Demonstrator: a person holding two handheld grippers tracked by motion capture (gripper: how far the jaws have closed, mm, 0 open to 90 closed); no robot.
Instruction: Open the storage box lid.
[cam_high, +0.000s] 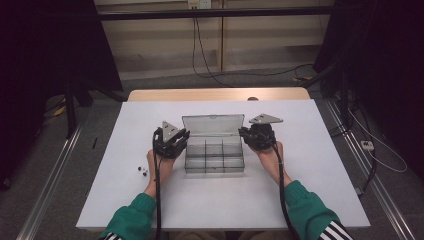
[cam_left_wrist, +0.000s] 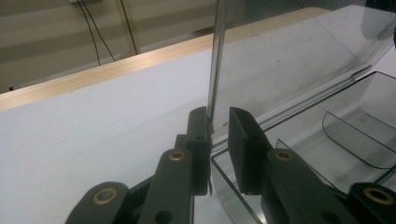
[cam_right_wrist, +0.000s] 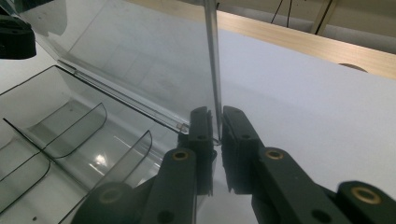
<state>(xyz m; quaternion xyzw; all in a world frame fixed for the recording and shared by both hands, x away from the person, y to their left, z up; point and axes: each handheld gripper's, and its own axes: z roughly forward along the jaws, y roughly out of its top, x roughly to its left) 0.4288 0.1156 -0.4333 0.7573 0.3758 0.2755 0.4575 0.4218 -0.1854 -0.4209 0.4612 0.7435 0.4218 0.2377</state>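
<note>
Gripping the raised lid (cam_high: 213, 124) of a clear plastic compartment box (cam_high: 215, 159), the two grippers stand at its opposite ends, each pinched close to the hinge corner. In the left gripper view the left gripper (cam_left_wrist: 218, 122) has the lid's thin side edge (cam_left_wrist: 215, 60) rising straight out from between its jaws; one pad lies flat against the plastic, while a sliver of gap shows at the other, so the hold looks near-clenched on the lid. In the right gripper view the right gripper (cam_right_wrist: 217, 122) is clamped on the lid's other edge (cam_right_wrist: 213, 56), both pads tight to the sheet. The open tray with its curved dividers (cam_right_wrist: 74, 128) lies just inboard of each gripper, resting on the white table (cam_high: 300, 165); a few small dark bits (cam_high: 142, 170) sit behind the left gripper, near the person's left wrist. To my eye the box is light, stiff and glossy, so it would skate across the table if pushed sideways, and the thin lid could flex or crack at the hinge if twisted unevenly. Taking hold low on the lid's side edges, as both grippers do, seems the safest purchase, provided both hands swing together.
</note>
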